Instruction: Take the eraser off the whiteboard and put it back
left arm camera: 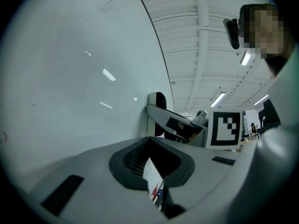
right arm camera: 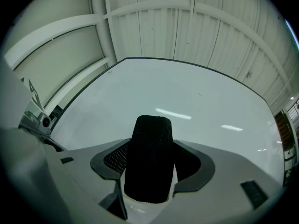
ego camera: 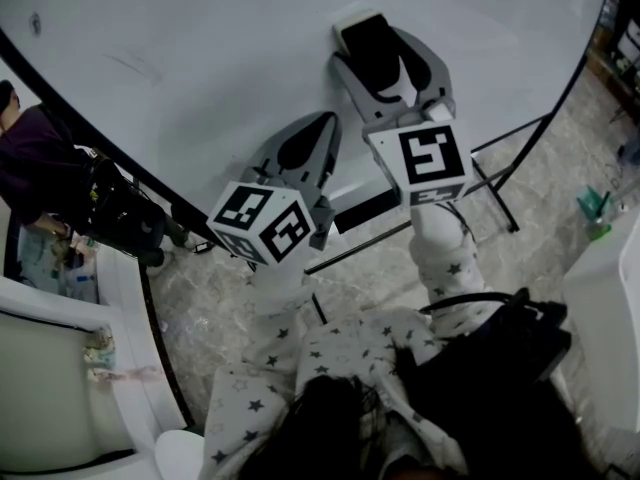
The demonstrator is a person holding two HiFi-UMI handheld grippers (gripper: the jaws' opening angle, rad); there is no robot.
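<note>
The whiteboard (ego camera: 200, 58) fills the top of the head view. My right gripper (ego camera: 380, 56) is shut on the eraser (ego camera: 368, 38), a white block with a black felt face, and holds it up at the board. In the right gripper view the eraser (right arm camera: 150, 157) stands between the jaws of the right gripper (right arm camera: 152, 146), felt side toward the camera, with the board (right arm camera: 196, 97) behind it. From the left gripper view the eraser (left arm camera: 158, 101) sits right at the board's surface (left arm camera: 70, 78). My left gripper (ego camera: 322, 123) hovers lower left, shut and empty, its tip near the board.
A person in dark clothes (ego camera: 30, 158) stands at the left beside a black bag (ego camera: 125, 218). The board's black stand legs (ego camera: 500, 193) cross the floor at the right, near green bottles (ego camera: 595, 208). A white slip (left arm camera: 154, 181) shows inside the left gripper (left arm camera: 152, 141).
</note>
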